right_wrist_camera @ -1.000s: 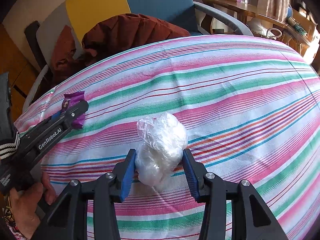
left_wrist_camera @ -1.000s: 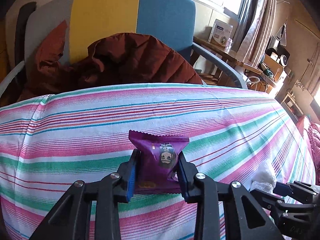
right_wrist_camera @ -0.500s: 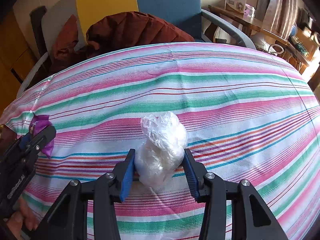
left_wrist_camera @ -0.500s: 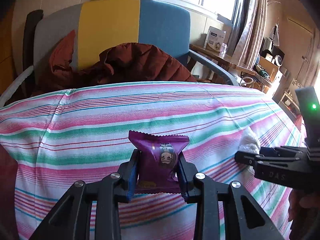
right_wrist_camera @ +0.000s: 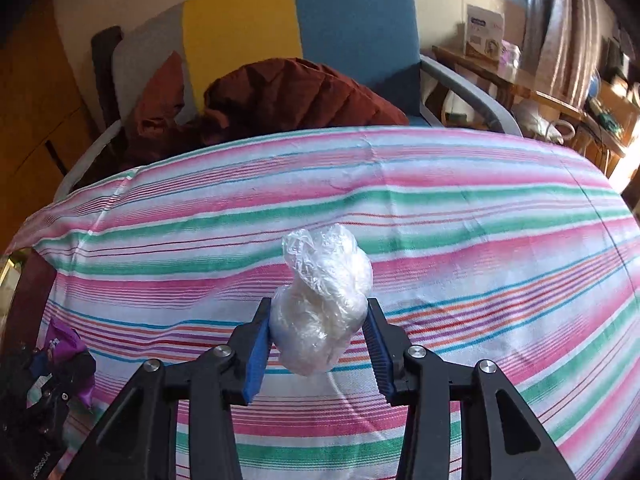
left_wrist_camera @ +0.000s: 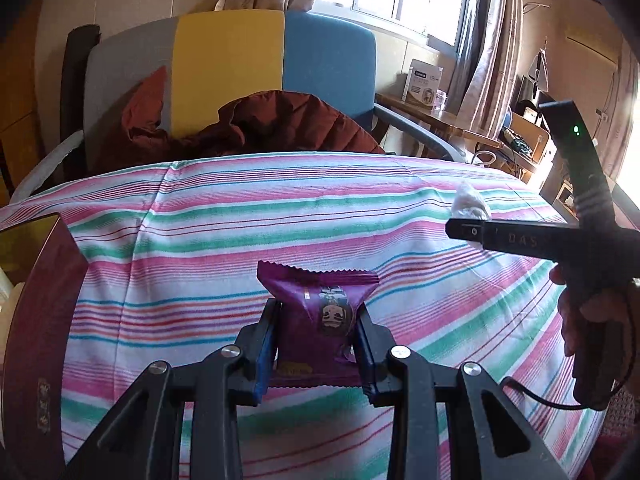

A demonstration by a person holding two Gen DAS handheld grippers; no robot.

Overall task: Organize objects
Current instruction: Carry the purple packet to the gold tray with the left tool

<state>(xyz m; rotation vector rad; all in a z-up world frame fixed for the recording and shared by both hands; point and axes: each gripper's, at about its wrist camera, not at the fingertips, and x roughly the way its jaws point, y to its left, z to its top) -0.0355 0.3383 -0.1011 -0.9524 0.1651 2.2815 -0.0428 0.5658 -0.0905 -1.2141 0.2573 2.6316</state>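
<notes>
Purple foil snack packet (left_wrist_camera: 320,312), one only, printed with a small cartoon face, is standing upright with its crimped top edge uppermost and its long axis vertical. The left gripper (left_wrist_camera: 316,340) is pinching it at both sides above a pink, green and white striped cloth (left_wrist_camera: 280,216). One crumpled ball of clear plastic wrap (right_wrist_camera: 322,304), lumpy and taller than wide, is being squeezed by the right gripper (right_wrist_camera: 318,338), whose jaws have just been closing on it. One dark red box (left_wrist_camera: 36,320) is sitting at the cloth's left edge. A striped armchair (left_wrist_camera: 232,64) holding a rust-brown jacket (left_wrist_camera: 280,124) is standing behind.
</notes>
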